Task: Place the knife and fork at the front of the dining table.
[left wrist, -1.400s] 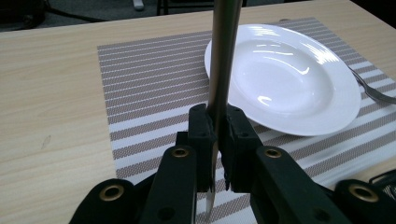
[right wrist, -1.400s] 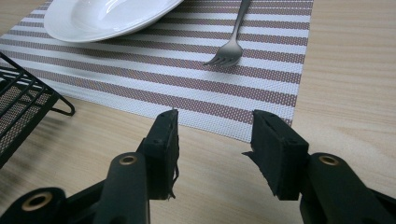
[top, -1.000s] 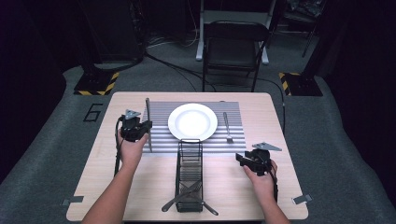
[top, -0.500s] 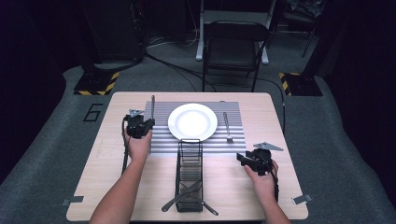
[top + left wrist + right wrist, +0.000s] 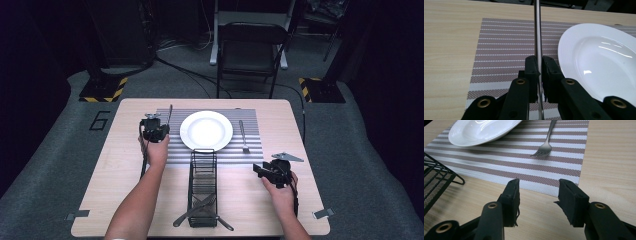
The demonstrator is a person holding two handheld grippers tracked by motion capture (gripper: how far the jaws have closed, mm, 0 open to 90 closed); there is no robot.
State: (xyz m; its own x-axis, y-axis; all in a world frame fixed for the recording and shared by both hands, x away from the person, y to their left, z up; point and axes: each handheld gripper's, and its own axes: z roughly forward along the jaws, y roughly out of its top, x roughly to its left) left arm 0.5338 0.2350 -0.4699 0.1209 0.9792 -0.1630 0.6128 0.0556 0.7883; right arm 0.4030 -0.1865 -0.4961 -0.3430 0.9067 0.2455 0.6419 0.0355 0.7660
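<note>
My left gripper (image 5: 159, 126) is shut on a thin metal knife (image 5: 170, 114), held over the left part of the striped placemat (image 5: 250, 152), just left of the white plate (image 5: 206, 130). In the left gripper view the knife (image 5: 537, 30) runs edge-on away between the pads of my gripper (image 5: 539, 62), with the plate (image 5: 604, 57) close on the right. A fork (image 5: 243, 136) lies on the mat right of the plate. My right gripper (image 5: 259, 170) hovers open over bare table at the near right. In its own view the gripper (image 5: 539, 192) holds nothing, and the fork (image 5: 546, 145) lies ahead.
A black wire caddy (image 5: 202, 187) stands at the near middle of the wooden table (image 5: 115, 175), with utensils sticking out of its near end. Its corner (image 5: 436, 182) lies left of my right gripper. A folding chair (image 5: 250, 50) stands beyond the far edge.
My left gripper has carried the knife to the right and slightly farther away, from the mat's left edge towards the plate. The right gripper has stayed put.
</note>
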